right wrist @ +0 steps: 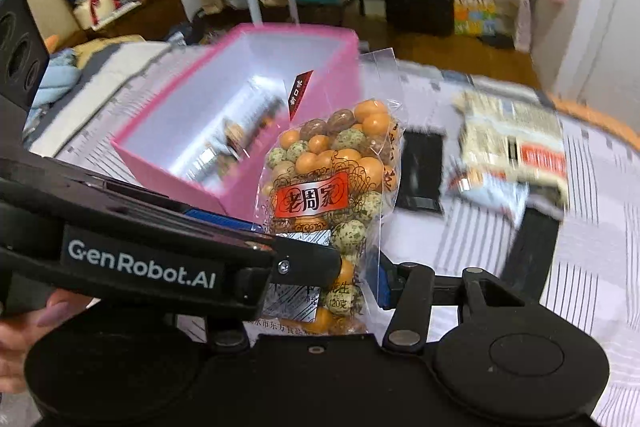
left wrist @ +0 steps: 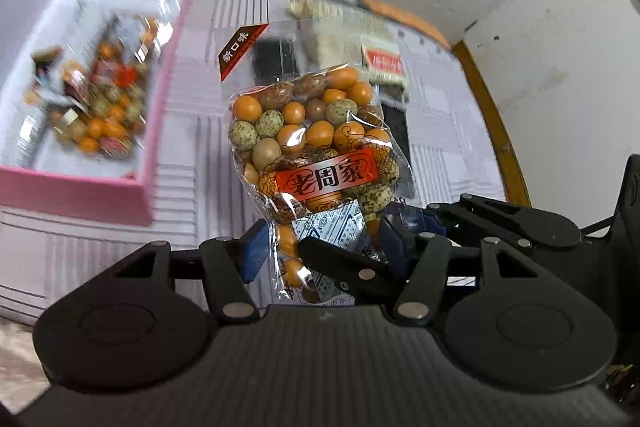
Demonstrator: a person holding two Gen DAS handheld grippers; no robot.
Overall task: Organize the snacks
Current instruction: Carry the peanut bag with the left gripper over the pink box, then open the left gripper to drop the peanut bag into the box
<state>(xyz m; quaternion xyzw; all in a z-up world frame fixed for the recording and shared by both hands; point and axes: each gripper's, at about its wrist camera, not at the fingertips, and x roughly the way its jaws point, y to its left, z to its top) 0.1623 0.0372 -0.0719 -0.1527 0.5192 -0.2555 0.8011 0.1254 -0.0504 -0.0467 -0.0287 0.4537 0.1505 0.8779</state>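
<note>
**Between two grippers, a bag of coated nuts rides toward the pink box**

Nearest the left-wrist lens, the left gripper [left wrist: 316, 247] has its blue pads [left wrist: 252, 251] drawn in against the bottom of a clear bag of nuts [left wrist: 316, 139], holding it upright with the long axis pointing away from the fingers. From the right wrist, the same bag [right wrist: 332, 183] stands in the right gripper [right wrist: 320, 275]; only one blue pad [right wrist: 386, 281] shows, touching the bag's edge. The left gripper's black body crosses the other side, so whether the right one is truly clamped cannot be told.

Just beyond, to the left of the bag, sits the open pink box [left wrist: 76, 193] on a striped cloth [left wrist: 192, 187], with blurred snacks already inside. The box lies on the left gripper's side, so that hand looks the better placed to swing the bag over the rim.

Farther off, a pale packet [right wrist: 516, 143] and a dark flat item [right wrist: 422, 173] lie on the cloth, smeared by motion. The bag's bottom end is hidden behind the gripper bodies.
</note>
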